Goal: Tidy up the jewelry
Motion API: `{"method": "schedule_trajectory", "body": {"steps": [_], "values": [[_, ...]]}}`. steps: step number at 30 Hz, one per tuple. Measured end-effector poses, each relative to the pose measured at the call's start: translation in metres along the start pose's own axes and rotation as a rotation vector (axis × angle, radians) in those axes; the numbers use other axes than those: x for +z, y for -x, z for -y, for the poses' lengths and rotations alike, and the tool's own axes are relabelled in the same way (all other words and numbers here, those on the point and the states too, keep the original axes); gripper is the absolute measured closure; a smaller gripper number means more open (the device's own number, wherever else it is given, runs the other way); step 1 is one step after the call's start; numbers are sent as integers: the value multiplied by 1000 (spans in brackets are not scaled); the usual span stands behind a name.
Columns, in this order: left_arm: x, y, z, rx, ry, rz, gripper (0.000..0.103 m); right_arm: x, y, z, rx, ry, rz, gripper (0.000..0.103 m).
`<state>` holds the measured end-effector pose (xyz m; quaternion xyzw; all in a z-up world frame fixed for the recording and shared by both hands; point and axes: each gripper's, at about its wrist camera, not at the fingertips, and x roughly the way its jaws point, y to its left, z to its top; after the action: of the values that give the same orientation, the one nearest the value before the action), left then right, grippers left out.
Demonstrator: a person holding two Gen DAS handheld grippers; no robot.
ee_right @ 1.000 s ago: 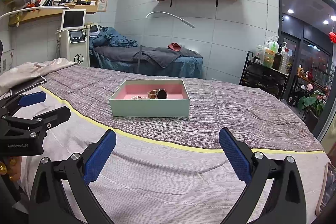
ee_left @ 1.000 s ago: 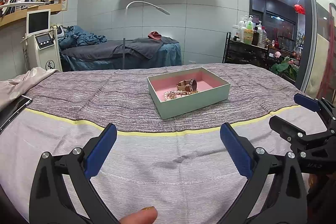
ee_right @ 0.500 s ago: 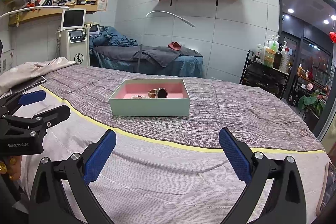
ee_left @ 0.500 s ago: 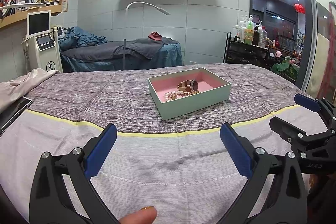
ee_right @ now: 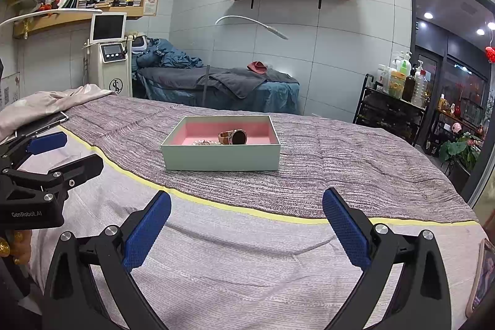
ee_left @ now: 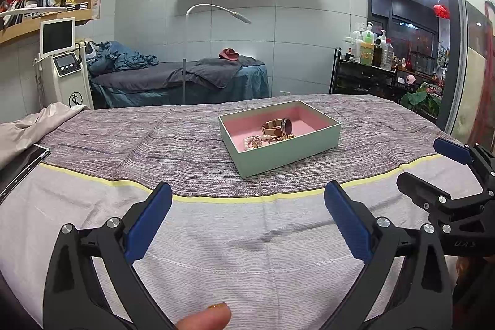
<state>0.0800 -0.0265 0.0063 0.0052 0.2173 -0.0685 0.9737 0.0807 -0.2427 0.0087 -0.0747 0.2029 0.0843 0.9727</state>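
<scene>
A pale green box (ee_left: 287, 155) with a pink lining sits on the striped bed cover, also in the right wrist view (ee_right: 221, 156). Inside lie a rose-gold watch (ee_left: 277, 127), also seen in the right wrist view (ee_right: 233, 137), and a pearl bracelet (ee_left: 255, 141). My left gripper (ee_left: 247, 206) is open and empty, well short of the box. My right gripper (ee_right: 246, 212) is open and empty, also short of the box. Each gripper shows at the edge of the other's view: the right one (ee_left: 445, 172), the left one (ee_right: 58, 156).
A tablet (ee_left: 21, 166) lies at the bed's left edge. A phone (ee_right: 481, 274) lies at the bed's right edge. A yellow stripe (ee_left: 216, 199) crosses the cover. Behind are a massage bed (ee_left: 179, 82), a white machine (ee_left: 65, 64) and a bottle rack (ee_left: 368, 73).
Nothing has visibly changed beyond a very slight shift of the views.
</scene>
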Motion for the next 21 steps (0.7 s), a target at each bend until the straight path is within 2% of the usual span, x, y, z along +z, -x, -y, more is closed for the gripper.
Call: {"method": "schedule_trajectory", "body": {"steps": [10, 21], "values": [[0, 0, -1, -25, 17, 4, 6, 0, 0, 0, 1, 0, 0, 7], [0, 2, -1, -3, 12, 0, 6, -2, -1, -1, 2, 0, -4, 7]]}}
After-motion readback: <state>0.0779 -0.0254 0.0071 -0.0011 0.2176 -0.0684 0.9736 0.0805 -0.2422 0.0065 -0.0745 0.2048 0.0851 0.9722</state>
